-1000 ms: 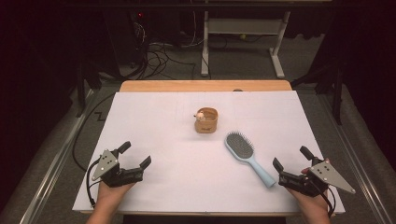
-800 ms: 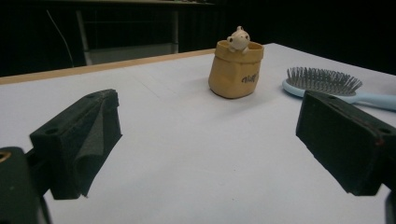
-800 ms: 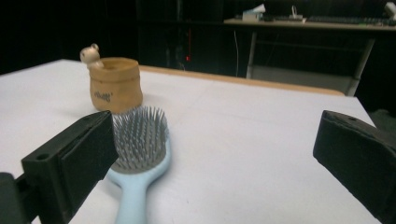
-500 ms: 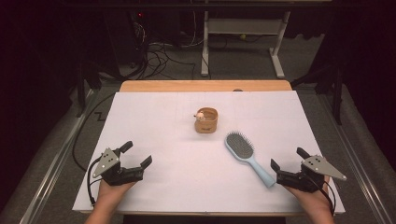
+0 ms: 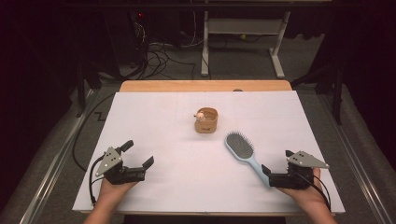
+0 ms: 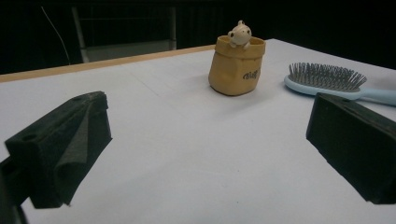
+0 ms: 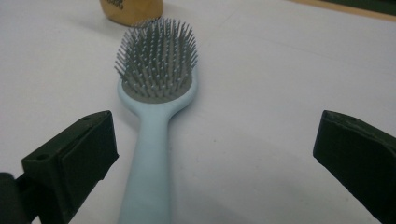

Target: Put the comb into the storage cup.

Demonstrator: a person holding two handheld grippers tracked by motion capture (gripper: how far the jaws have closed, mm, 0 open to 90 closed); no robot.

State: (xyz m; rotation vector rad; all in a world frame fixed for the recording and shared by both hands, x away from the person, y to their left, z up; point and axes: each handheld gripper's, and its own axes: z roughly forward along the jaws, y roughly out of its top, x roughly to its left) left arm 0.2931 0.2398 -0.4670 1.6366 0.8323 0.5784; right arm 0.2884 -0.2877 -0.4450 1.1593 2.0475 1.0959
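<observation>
While both grippers rest low at the near edge of the white table (image 5: 154,121), the middle of the surface holds two things: a small tan pouch-shaped holder (image 5: 206,121) with a little cream figure (image 5: 200,115) peeking over its rim, and a light-blue hairbrush (image 5: 240,149) lying bristles up just to its right and nearer the person. Between the holder and the brush is a narrow strip of bare table; they do not touch. On the holder's front, in the left gripper view, is dark lettering too small to read with certainty. The left gripper (image 5: 136,155) sits at the near left, held in the left hand (image 5: 112,185), its jaws spread wide with nothing between them; bare table lies between it and the holder, well ahead. The right gripper (image 5: 278,161), held in the right hand (image 5: 306,189), is at the near right with its jaws also spread wide. In the right gripper view the brush handle runs up from the bottom, close beside the left jaw but inside the gap; whether it touches that jaw cannot be told. Beyond the far wooden edge of the table, dark cables (image 5: 159,51) lie on the floor by a white metal frame (image 5: 243,32).
</observation>
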